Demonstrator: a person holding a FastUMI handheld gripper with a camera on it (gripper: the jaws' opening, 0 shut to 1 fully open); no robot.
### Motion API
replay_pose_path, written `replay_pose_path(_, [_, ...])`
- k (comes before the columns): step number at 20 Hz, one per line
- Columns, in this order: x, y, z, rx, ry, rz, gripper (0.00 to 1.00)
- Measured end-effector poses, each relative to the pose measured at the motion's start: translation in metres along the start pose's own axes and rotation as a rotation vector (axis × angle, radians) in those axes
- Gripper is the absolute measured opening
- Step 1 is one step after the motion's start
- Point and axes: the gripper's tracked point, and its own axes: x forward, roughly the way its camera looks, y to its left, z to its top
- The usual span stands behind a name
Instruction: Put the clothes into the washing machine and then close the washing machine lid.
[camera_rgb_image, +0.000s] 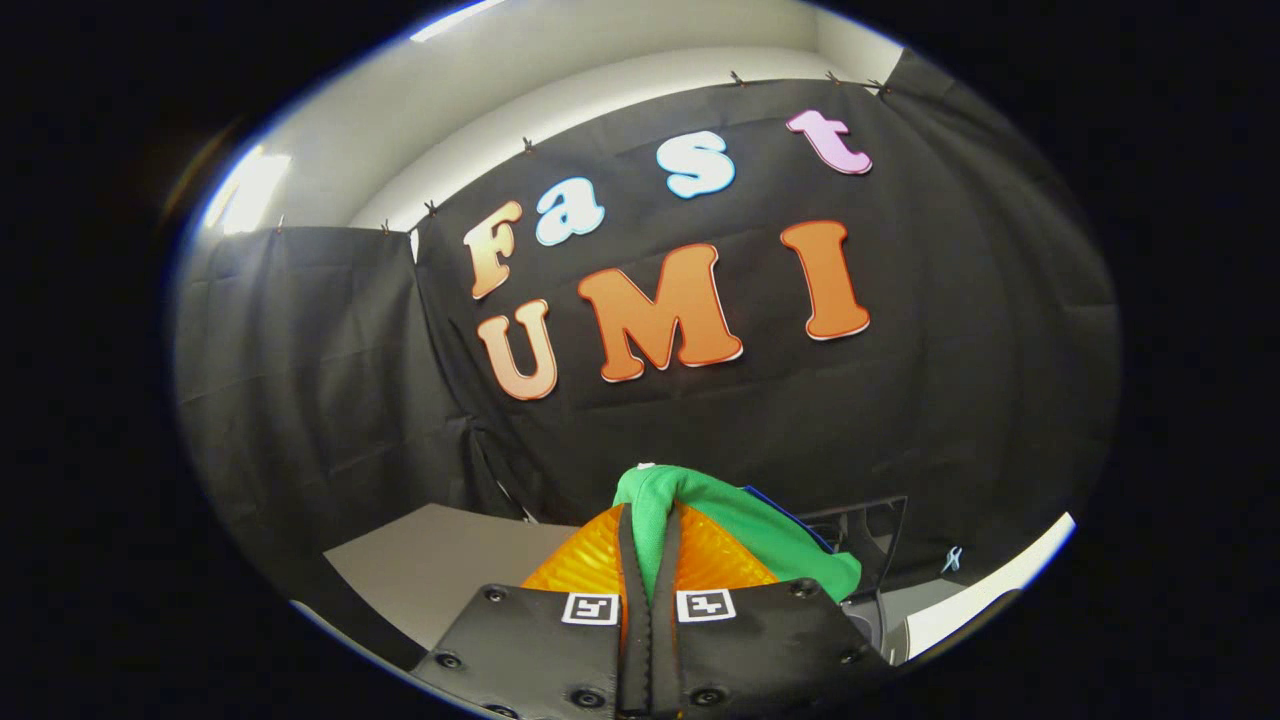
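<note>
We see the hand-held gripper (650, 560) with its two fingers (630, 560) pressed almost together. They pinch a fold of green cloth (700, 510) between them, so the grip is tight on it. The green cloth bunches up in a lump just past the fingertips and hangs down on the right side of the fingers. A thin blue edge (785, 515) peeks out from behind the green cloth on that same side; we cannot tell what it belongs to.

Right of the green cloth and lower down, we see part of a dark frame with bars (870, 530) and some pale grey and white shapes (900, 620) beside it. They may be part of the washing machine, but too little shows for us to be sure, and we cannot tell if a lid is up or down.

Left of the green cloth lies a flat grey tabletop (440, 565), bare where we can see it. Its far edge meets the black cloth wall (300, 380). Behind and above the green cloth, that same black wall stands well back, with lots of open room in front of it.
</note>
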Motion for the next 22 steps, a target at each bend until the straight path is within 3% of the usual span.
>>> replay_pose_path(10, [0.029, -0.05, -0.102, 0.017, 0.176, -0.064, 0.08])
replay_pose_path(22, [0.057, -0.093, -0.244, 0.029, 0.476, -0.112, 0.08])
